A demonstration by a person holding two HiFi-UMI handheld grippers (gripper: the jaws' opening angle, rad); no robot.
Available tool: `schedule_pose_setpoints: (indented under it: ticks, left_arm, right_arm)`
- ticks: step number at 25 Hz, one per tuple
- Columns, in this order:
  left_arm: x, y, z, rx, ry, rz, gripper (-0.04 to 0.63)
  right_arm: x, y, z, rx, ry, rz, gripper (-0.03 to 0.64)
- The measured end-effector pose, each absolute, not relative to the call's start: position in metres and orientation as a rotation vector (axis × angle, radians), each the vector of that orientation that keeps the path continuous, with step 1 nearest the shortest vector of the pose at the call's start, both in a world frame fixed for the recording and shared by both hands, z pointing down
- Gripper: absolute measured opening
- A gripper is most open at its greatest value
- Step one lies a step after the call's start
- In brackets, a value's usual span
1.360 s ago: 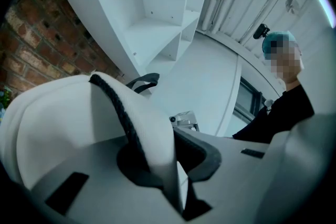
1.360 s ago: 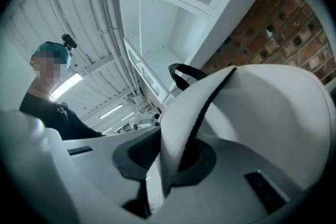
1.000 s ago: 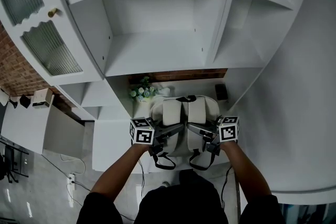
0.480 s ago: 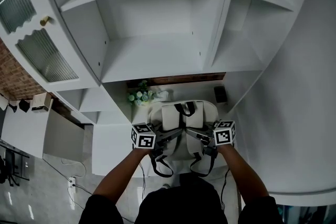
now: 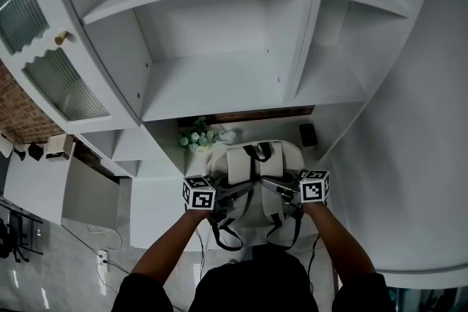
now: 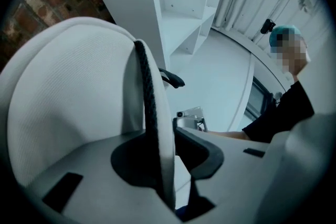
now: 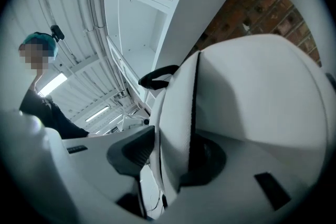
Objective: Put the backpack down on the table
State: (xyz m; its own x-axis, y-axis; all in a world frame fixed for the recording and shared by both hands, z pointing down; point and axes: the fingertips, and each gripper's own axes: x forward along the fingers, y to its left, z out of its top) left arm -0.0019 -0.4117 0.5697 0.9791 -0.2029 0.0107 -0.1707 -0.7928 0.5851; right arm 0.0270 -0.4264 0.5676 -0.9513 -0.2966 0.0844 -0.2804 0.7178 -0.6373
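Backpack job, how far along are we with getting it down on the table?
Done, it seems: the backpack stands on the white table beside the flowers. In hand: the left claw and right claw have just been opening, a shoulder strap between the jaws of each, so the release is under way. Left: draw both claws clear of the straps.

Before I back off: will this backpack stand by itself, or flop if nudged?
Likely soft rather than stiff: the backpack is padded fabric, and its shoulder straps curve loosely. It stands upright on the table, seemingly near the front edge, so a nudge might tip it over.
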Motion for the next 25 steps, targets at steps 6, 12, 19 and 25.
schedule_pose_setpoints:
  ticks: [6,12,19,25]
  left_arm:
    - [-0.013,-0.415,0.567,2.517,-0.322,-0.075,0.189]
    - [-0.029,-0.416,0.569,2.51,-0.391,-0.082,0.21]
    - [-0.045,-0.403,0.566,2.491,-0.418,-0.142,0.222]
    - [-0.066,-0.385,0.57,2.479,-0.468,-0.15,0.222]
  right_arm:
    - [0.037,-0.434,0.567,-0.587,2.909,-1.012,0.18]
    - [0.054,-0.433,0.573,-0.723,2.946,-0.911,0.195]
    - [0.08,-0.416,0.57,-0.818,2.883,-0.911,0.195]
    - [0.089,-0.398,0.555,-0.882,2.884,-0.841,0.195]
